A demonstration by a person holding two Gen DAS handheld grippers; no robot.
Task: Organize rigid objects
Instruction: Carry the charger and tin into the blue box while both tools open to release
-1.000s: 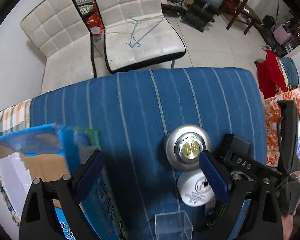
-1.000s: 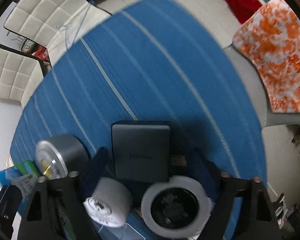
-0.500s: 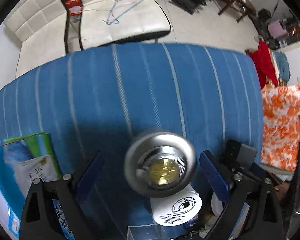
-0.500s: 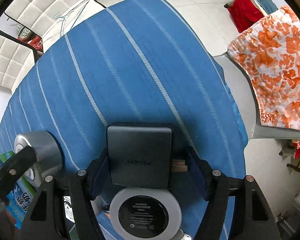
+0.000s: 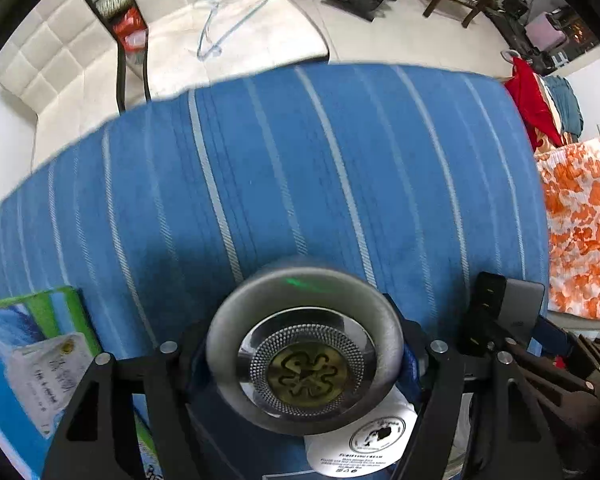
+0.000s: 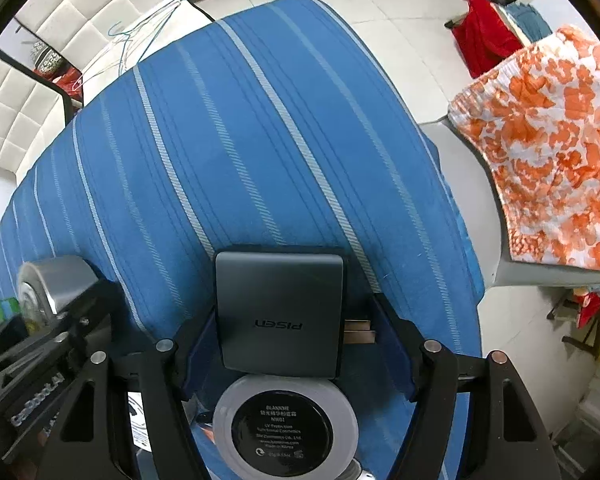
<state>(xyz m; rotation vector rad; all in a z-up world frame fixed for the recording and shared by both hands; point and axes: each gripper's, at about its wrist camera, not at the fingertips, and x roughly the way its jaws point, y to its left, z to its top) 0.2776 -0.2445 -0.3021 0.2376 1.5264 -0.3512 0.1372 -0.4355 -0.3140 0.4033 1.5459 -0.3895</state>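
Observation:
A round silver tin with a gold emblem sits between the blue pads of my left gripper, which is shut on it. The tin hides part of a white jar just behind it. In the right wrist view a dark grey PISEN charger lies flat on the blue striped cloth. My right gripper is shut on it, with the prongs against the right pad. A round compact with a black centre lies close under this gripper.
A blue and green box lies at the left edge of the cloth. White padded chairs with wire hangers stand past the far edge. An orange flowered cloth lies to the right. Each gripper shows in the other's view.
My left gripper moved in over the silver tin and shut on it. My right gripper's fingers came in around the charger and now press it.

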